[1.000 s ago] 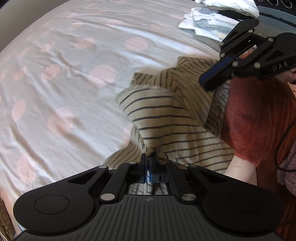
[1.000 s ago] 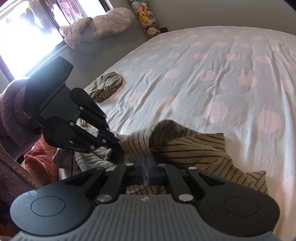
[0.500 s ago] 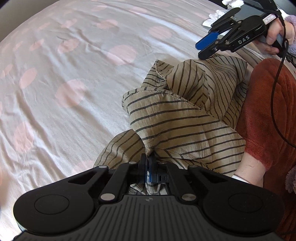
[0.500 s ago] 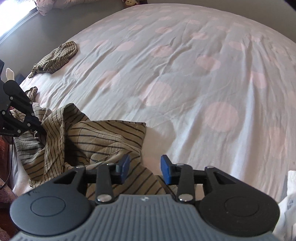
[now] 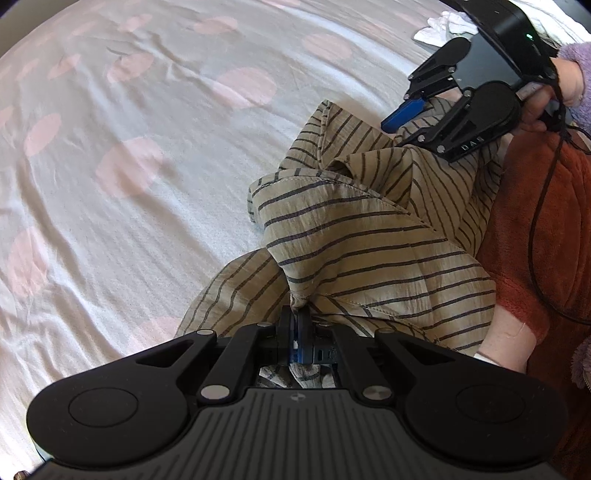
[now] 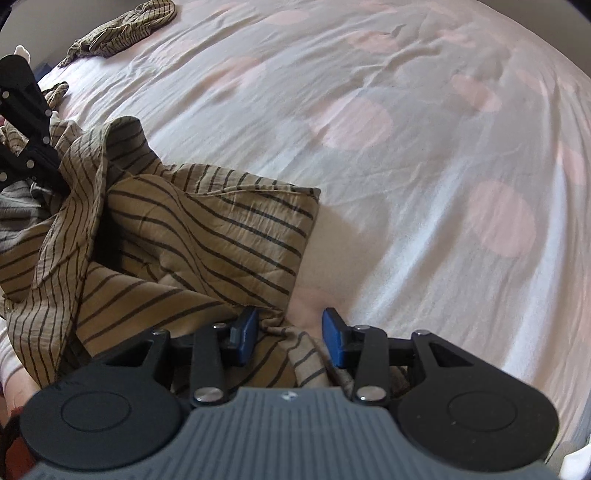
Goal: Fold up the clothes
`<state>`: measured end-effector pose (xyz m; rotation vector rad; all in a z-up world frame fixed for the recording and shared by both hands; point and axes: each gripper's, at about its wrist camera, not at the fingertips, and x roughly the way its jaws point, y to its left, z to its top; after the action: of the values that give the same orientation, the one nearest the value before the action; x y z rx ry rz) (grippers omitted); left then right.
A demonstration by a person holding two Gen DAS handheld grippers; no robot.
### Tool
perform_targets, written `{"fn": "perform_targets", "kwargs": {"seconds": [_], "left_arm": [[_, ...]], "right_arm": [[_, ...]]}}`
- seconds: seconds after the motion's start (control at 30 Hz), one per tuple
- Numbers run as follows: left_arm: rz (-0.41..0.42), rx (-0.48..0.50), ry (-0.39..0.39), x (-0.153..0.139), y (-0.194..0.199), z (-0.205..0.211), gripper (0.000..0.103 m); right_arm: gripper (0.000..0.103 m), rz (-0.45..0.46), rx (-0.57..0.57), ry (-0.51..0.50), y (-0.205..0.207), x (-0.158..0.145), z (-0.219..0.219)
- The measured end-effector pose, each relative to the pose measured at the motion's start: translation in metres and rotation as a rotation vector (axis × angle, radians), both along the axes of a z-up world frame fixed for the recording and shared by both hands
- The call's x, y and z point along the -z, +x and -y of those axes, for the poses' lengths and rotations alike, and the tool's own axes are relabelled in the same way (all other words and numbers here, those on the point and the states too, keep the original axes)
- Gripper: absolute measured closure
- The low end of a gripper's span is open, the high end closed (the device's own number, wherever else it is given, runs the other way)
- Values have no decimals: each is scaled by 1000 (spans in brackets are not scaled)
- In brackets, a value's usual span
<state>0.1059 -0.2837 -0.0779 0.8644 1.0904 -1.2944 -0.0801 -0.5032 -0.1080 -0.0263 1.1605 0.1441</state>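
One tan garment with thin dark stripes (image 5: 369, 229) lies crumpled on the polka-dot bedsheet (image 5: 129, 166), bunched in loose folds at 5 o'clock in the left wrist view. The left gripper (image 5: 294, 325) has its fingers pressed together on a fold of the cloth. The right gripper (image 6: 290, 336) hovers over the fabric's edge, blue pads (image 6: 245, 332) spread apart. Another striped piece (image 6: 125, 26) lies at 11 o'clock in the right wrist view.

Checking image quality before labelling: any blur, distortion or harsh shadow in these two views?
Left wrist view: sharp, the bedsheet bowed by the fisheye, dark corners. Right wrist view: the striped garment casts a soft shadow on the sheet beside it; the far sheet is slightly smeared.
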Motion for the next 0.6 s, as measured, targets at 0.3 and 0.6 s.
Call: {"fn": "perform_targets", "kwargs": {"seconds": [0.3,0.6], "left_arm": [[57,-69,-38,-17,0,-5,103],[285,-179,-224,-115,-3,-27,103]], "right_arm": [[99,46,-26,-40,-14,-11,-15],[100,372,-25,-391,-35,-110,-54]]}}
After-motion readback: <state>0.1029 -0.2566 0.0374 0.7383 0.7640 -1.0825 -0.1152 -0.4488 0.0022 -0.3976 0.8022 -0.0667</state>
